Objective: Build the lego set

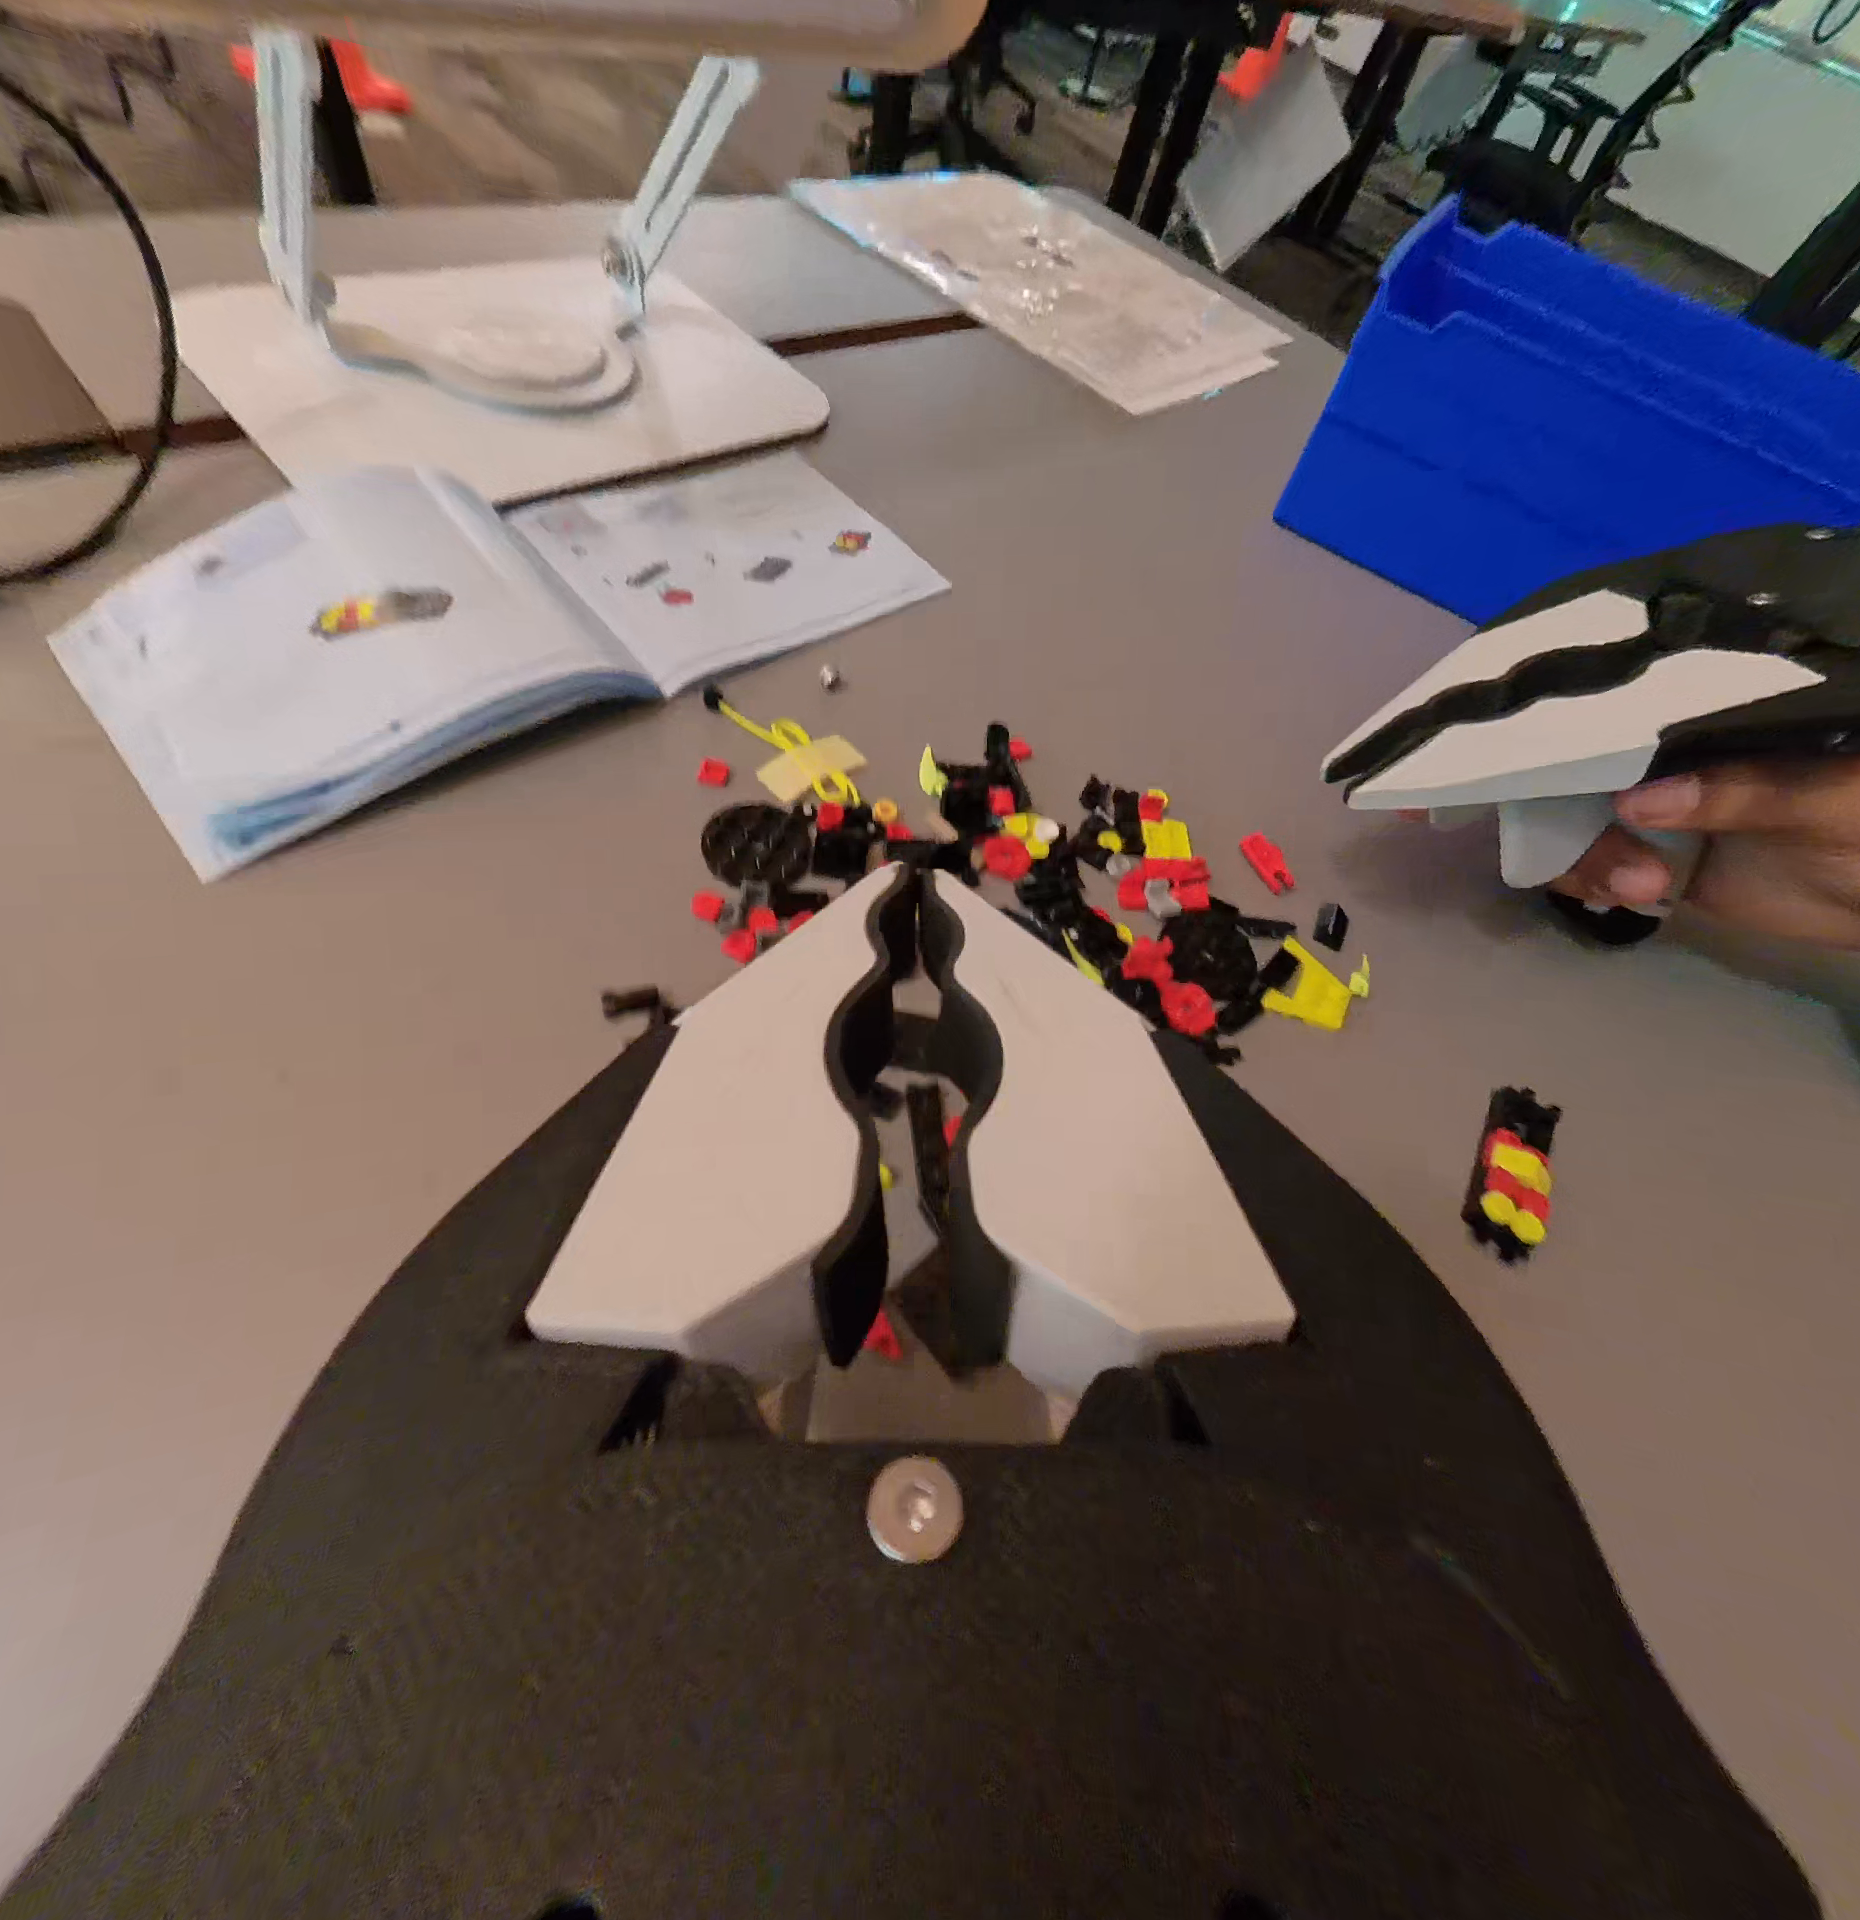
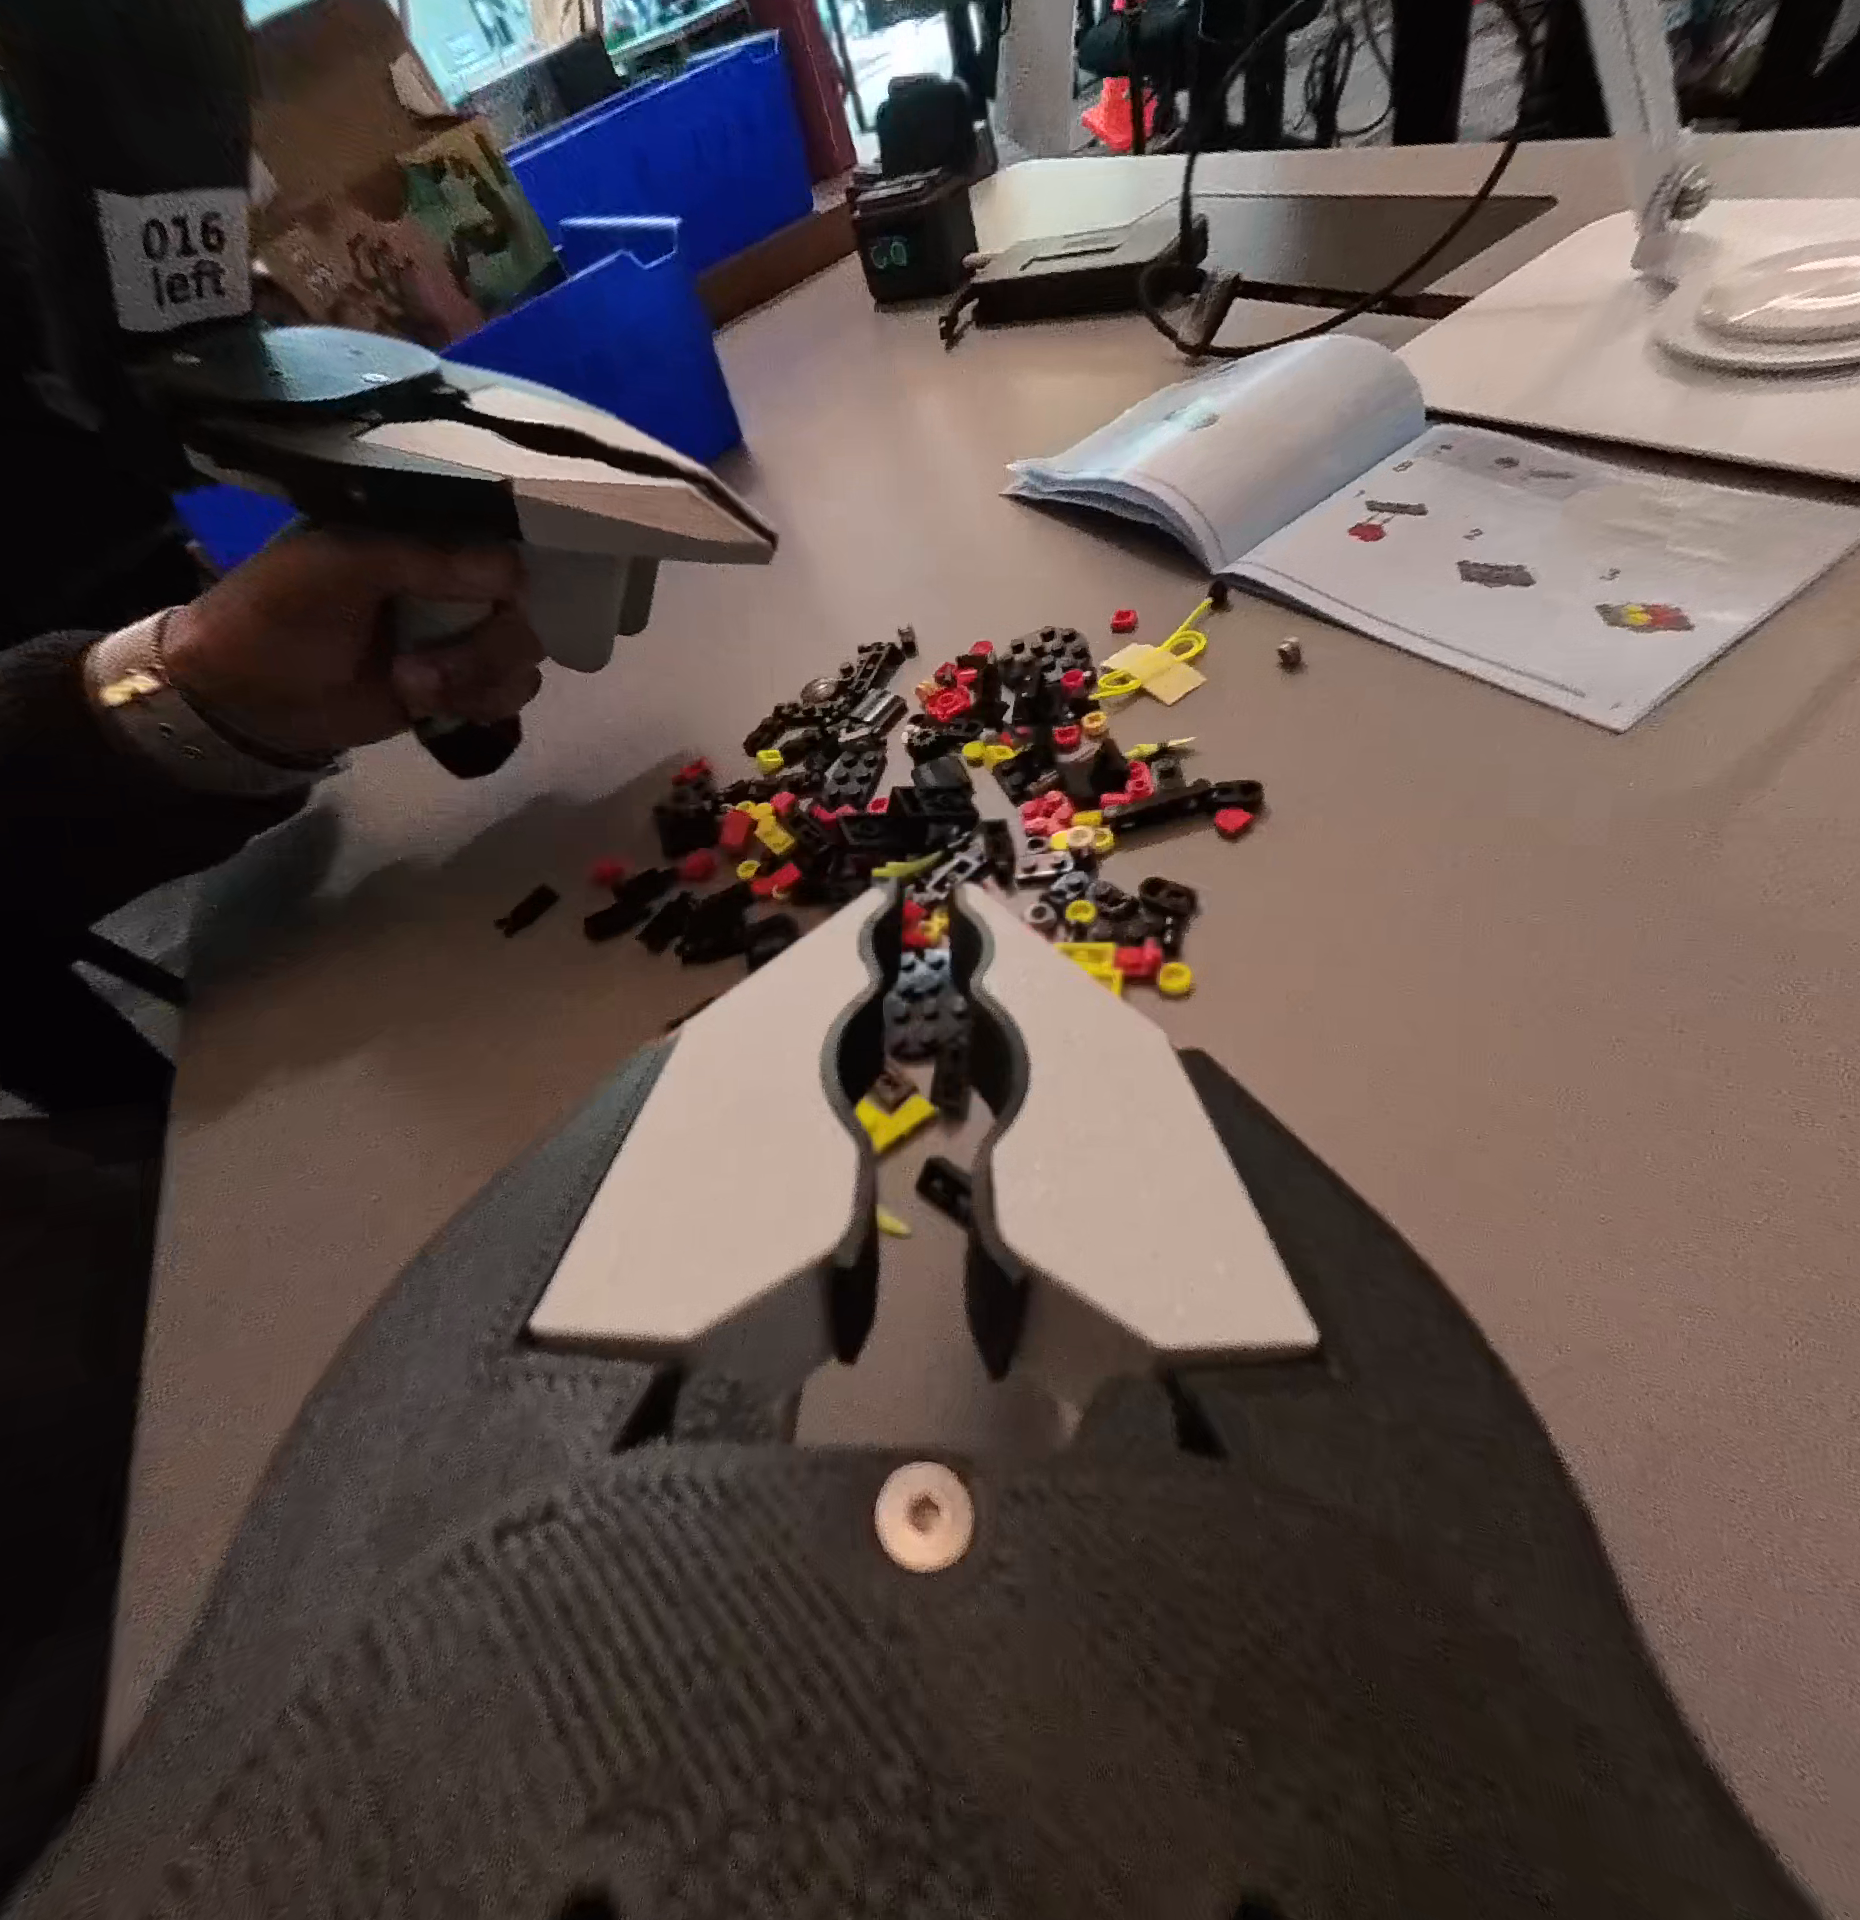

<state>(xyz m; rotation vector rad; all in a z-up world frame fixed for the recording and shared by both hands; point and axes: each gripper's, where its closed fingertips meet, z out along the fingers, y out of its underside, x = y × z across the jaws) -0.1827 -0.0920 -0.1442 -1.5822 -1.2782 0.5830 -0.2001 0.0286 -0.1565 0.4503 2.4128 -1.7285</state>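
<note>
A pile of small black, red and yellow lego pieces (image 1: pixel 1009 883) (image 2: pixel 957 810) lies on the grey table (image 1: pixel 1009 582). A small built piece of black, red and yellow bricks (image 1: pixel 1513 1174) stands apart, right of the pile. My left gripper (image 1: pixel 915 878) is shut, its tips over the near edge of the pile; I see nothing held in it. It also shows in the right wrist view (image 2: pixel 754 540), raised above the table left of the pile. My right gripper (image 2: pixel 926 899) is slightly open and empty over the pile's near side. In the left wrist view it hovers right of the pile (image 1: pixel 1336 774).
An open instruction booklet (image 1: pixel 386 644) (image 2: pixel 1425 520) lies beyond the pile. A white stand base (image 1: pixel 490 364) (image 2: pixel 1684 312) sits behind it. A blue bin (image 1: pixel 1580 416) (image 2: pixel 614 343) stands at the table's side. A clear plastic bag (image 1: pixel 1061 281) and a black cable (image 1: pixel 157 312) lie farther back. Across from one pair of fingers to the other is roughly 12 centimeters.
</note>
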